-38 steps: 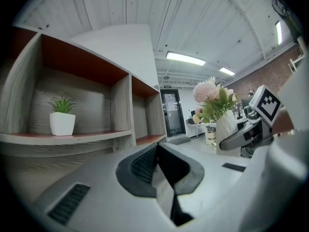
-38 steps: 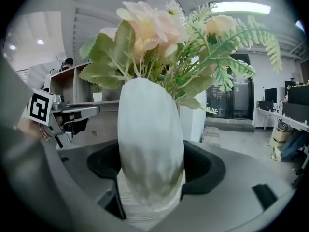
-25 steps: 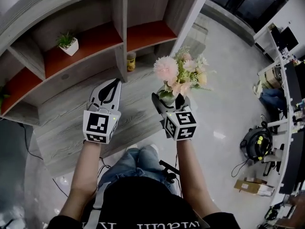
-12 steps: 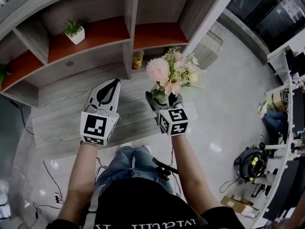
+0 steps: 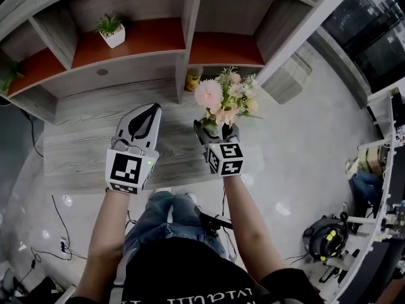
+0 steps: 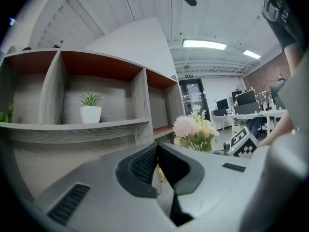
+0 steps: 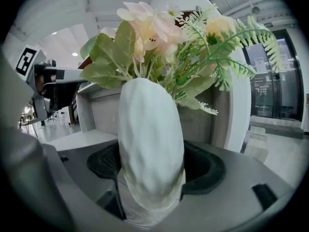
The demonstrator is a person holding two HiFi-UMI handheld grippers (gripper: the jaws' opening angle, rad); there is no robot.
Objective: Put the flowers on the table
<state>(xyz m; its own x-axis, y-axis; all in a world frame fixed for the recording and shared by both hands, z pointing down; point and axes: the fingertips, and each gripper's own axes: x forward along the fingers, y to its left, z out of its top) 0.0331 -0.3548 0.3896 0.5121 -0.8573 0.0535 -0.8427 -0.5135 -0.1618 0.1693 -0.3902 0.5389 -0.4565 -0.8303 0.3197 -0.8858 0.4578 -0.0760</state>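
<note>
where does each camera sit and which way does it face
Head view: on the person's head, looking steeply down at the grey table and shelf; both forearms, left gripper and right gripper show.
Left gripper view: rides the left gripper, faces the shelf past its shut jaws.
Right gripper view: rides the right gripper, faces the white vase its jaws clamp.
All three share the flowers.

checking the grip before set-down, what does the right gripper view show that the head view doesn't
Right gripper view only: the dimpled body of the white vase, clamped in the right gripper.
Head view only: the potted plant on a shelf and the yellow can.
Both: the flowers and the left gripper.
</note>
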